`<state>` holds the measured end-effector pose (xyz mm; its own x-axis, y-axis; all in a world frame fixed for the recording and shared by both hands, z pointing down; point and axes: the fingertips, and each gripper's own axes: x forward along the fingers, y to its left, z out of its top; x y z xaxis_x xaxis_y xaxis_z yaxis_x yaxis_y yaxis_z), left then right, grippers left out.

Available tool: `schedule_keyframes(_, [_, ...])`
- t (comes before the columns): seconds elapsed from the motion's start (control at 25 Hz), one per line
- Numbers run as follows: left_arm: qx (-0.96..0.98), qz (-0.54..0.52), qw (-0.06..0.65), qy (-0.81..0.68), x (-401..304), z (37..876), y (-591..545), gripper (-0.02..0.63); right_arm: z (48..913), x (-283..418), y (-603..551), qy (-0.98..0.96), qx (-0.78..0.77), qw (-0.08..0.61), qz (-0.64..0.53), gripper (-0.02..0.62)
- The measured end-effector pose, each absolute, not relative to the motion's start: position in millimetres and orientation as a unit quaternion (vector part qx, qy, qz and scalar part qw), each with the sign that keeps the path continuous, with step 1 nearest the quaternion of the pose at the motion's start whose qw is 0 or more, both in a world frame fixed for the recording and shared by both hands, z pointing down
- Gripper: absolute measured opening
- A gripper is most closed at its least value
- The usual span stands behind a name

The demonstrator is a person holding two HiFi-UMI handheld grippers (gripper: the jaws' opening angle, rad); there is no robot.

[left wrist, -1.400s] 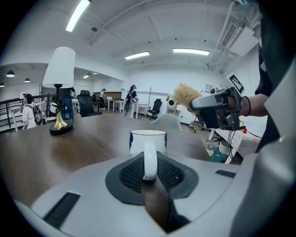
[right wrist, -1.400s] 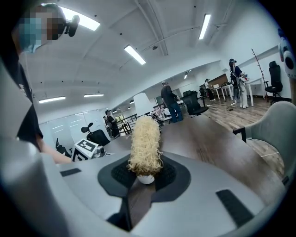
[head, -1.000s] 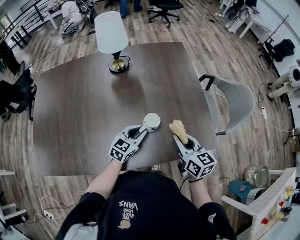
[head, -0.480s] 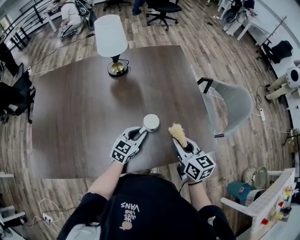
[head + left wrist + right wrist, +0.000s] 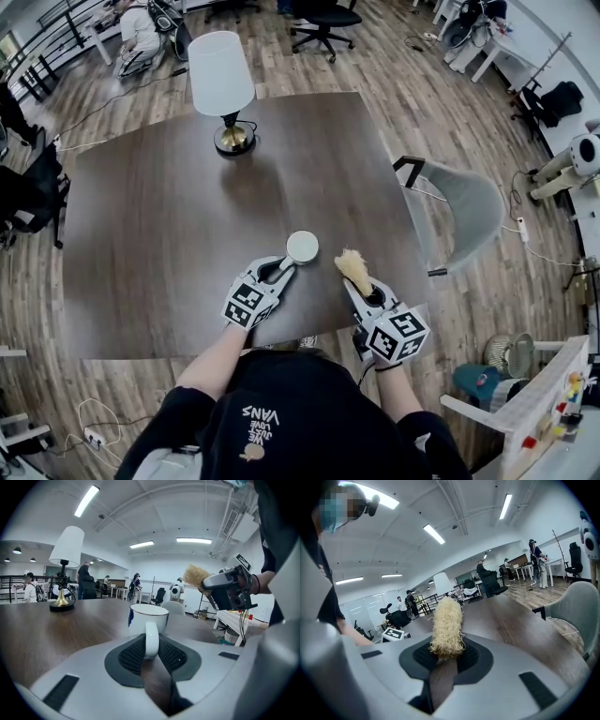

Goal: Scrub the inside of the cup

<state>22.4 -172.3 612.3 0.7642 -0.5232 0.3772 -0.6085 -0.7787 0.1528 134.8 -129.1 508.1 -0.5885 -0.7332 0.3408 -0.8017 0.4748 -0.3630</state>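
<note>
A white cup (image 5: 302, 247) stands upright on the dark wooden table (image 5: 178, 216) near its front edge. My left gripper (image 5: 278, 271) is shut on the cup's handle (image 5: 151, 639), with the cup (image 5: 148, 618) just beyond the jaws. My right gripper (image 5: 362, 286) is shut on a straw-coloured scrubber (image 5: 353, 264), held a short way to the right of the cup and apart from it. In the right gripper view the scrubber (image 5: 447, 626) sticks up from between the pads. The cup's inside looks empty from above.
A lamp with a white shade (image 5: 220, 73) and brass base (image 5: 232, 139) stands at the table's far side. A grey chair (image 5: 464, 211) sits off the table's right edge. Office chairs and people are on the wooden floor beyond.
Both grippers, the cup and the scrubber have stayed almost in place; the scrubber has drifted slightly toward the table's front edge.
</note>
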Motion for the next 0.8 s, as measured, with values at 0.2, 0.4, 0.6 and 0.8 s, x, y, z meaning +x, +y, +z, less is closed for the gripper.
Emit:
schedule_keyframes(0.2, [0.928,0.166,0.138,-0.303,21.8,612.0,-169.7,0.069,508.5,128.3,-130.4,-0.860,0.442,0.068,0.247,0.074])
schedule_keyframes(0.4, [0.933,0.152,0.134,-0.296,19.6,599.6,-166.6,0.078,505.5,123.6,-132.2,-0.863,0.437,0.067,0.245,0.074])
schedule_keyframes(0.6, [0.937,0.148,0.106,-0.298,15.0,573.3,-161.5,0.121,501.3,120.2,-136.1,-0.865,0.434,0.065,0.241,0.074])
schedule_keyframes(0.8, [0.936,0.150,0.082,-0.307,10.3,549.4,-159.3,0.120,498.8,115.6,-138.3,-0.869,0.431,0.062,0.236,0.074])
